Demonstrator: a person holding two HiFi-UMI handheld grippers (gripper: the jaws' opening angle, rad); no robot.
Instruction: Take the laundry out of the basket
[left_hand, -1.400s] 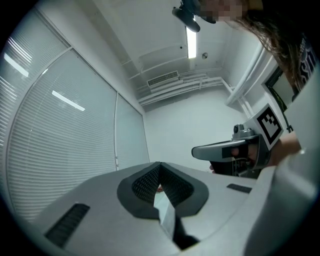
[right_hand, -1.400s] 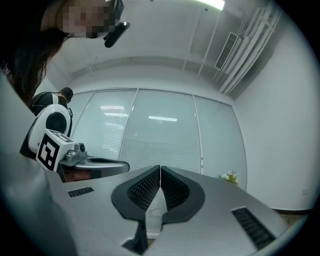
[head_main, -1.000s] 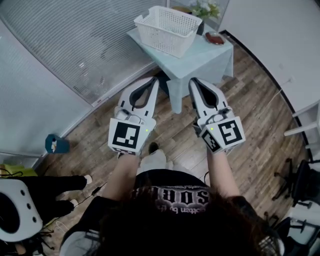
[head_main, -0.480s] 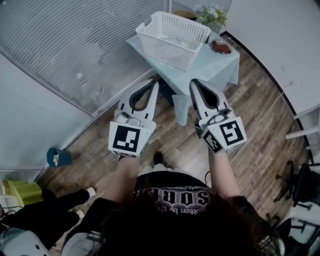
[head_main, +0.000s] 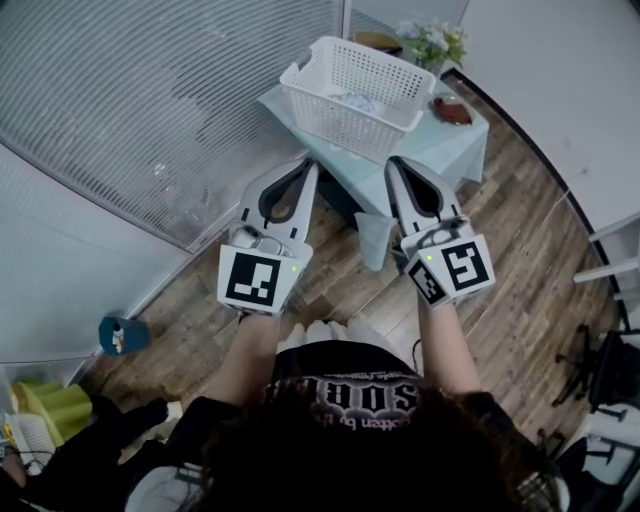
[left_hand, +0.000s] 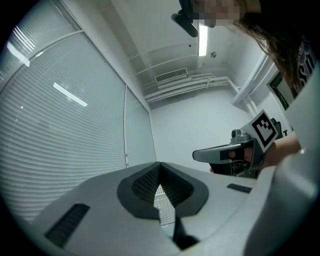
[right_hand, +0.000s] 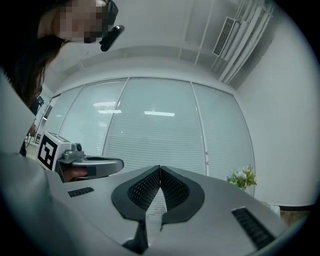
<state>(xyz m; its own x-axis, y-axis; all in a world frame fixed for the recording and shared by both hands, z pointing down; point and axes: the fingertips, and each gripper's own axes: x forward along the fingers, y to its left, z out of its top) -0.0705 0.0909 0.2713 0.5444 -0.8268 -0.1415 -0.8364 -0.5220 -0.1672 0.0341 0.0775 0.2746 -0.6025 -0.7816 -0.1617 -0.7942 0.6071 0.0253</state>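
A white plastic laundry basket (head_main: 355, 92) stands on a small table with a pale blue cloth (head_main: 455, 145) ahead of me. Something pale with a blue tint lies inside it (head_main: 352, 100). My left gripper (head_main: 312, 165) and right gripper (head_main: 392, 162) are held side by side at chest height, short of the table, both pointing at the basket. Both are shut, tips together, with nothing between them. The left gripper view shows its own tips (left_hand: 159, 164) meeting, with the right gripper off to the side. The right gripper view shows its own tips (right_hand: 160, 168) meeting.
A small dark dish (head_main: 452, 110) and a plant with white flowers (head_main: 432, 40) sit at the table's far end. A glass wall with blinds (head_main: 150, 110) runs along the left. A blue object (head_main: 120, 333) lies on the wood floor. Office chairs (head_main: 600, 370) stand at the right.
The view has moved toward the table: the basket sits lower and nearer. Both grippers keep their pose, shut and side by side. A person at lower left has slid out of view.
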